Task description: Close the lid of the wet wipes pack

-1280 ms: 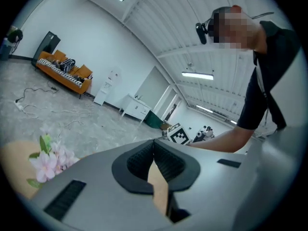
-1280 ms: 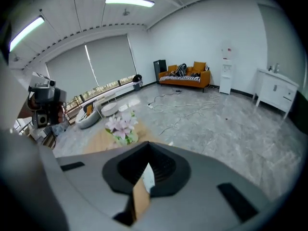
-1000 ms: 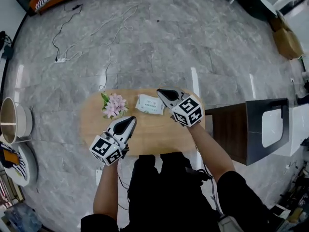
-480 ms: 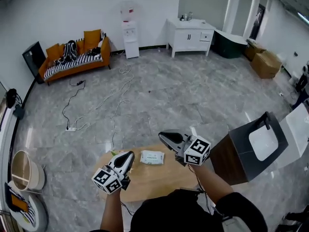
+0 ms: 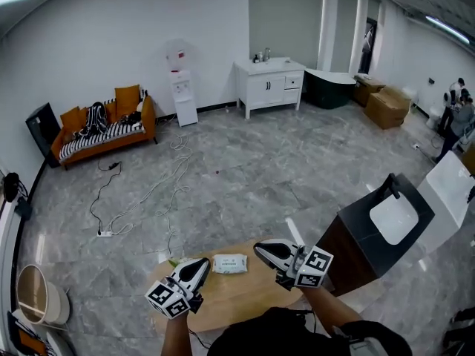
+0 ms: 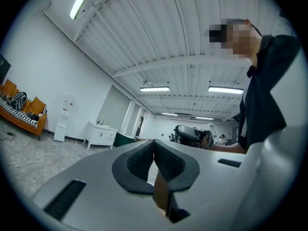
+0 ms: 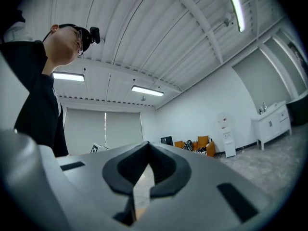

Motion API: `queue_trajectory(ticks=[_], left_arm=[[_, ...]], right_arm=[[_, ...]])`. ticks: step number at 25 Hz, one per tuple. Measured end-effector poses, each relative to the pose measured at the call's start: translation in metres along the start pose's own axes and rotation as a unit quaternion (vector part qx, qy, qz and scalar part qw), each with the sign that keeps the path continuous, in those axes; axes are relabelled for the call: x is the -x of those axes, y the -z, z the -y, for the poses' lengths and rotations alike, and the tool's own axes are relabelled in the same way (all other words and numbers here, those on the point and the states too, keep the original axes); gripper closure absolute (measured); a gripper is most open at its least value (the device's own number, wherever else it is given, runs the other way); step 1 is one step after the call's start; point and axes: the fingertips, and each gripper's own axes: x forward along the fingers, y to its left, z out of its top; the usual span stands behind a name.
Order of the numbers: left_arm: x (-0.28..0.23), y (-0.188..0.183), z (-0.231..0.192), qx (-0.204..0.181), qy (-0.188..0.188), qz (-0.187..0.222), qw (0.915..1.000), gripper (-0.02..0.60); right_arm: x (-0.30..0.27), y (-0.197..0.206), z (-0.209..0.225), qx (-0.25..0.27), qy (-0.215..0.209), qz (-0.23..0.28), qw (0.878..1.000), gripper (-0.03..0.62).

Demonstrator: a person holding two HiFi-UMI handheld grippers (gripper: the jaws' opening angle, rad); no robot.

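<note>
The white wet wipes pack [image 5: 229, 263] lies flat on the oval wooden table [image 5: 245, 297] in the head view, too small to tell how its lid stands. My left gripper [image 5: 201, 263] hovers just left of the pack, jaws shut and empty. My right gripper [image 5: 260, 248] hangs to the pack's right, also shut on nothing. Both gripper views tilt upward at the ceiling and do not show the pack. In the left gripper view the shut left gripper [image 6: 153, 143] points toward the right gripper's body [image 6: 191, 134]. In the right gripper view the right gripper [image 7: 147, 145] is shut.
A dark cabinet with a white sink [image 5: 380, 232] stands close to the table's right end. Cables [image 5: 141, 195] trail over the grey floor beyond. An orange sofa [image 5: 104, 128] and a white cabinet [image 5: 269, 84] line the far wall. A round basket [image 5: 37, 295] sits at left.
The head view has tilted up from the table to take in the whole room. Both grippers stay shut on either side of the pack, which has not moved.
</note>
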Motion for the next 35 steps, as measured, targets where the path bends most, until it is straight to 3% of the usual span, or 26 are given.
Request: queue_trajectory(ticks=[6, 11, 16, 21, 28, 35], left_arm=[[0.004, 0.005, 0.024, -0.001, 0.011, 0.005, 0.9999, 0.565], [0.015, -0.002, 0.06, -0.013, -0.011, 0.011, 0.9998, 0.565], [0.019, 0.001, 0.127, -0.033, -0.025, 0.018, 0.999, 0.565], [0.016, 0.054, 0.215, -0.047, -0.012, -0.039, 0.9981, 0.565], [0.037, 0.107, 0.309, -0.019, -0.004, -0.088, 0.9959, 0.565], [0.051, 0.101, 0.349, -0.031, 0.006, -0.072, 0.9969, 0.565]], right_arm=[[0.037, 0.003, -0.019, -0.026, 0.002, 0.01, 1.0, 0.583], [0.054, -0.002, -0.056, -0.059, -0.053, 0.033, 0.996, 0.583], [0.096, -0.005, -0.103, -0.04, -0.098, 0.033, 0.994, 0.583], [0.171, 0.002, -0.13, -0.047, -0.072, 0.059, 0.994, 0.583], [0.236, 0.042, -0.182, -0.092, -0.052, 0.04, 0.994, 0.581], [0.254, 0.028, -0.233, -0.047, -0.068, 0.029, 0.996, 0.583]])
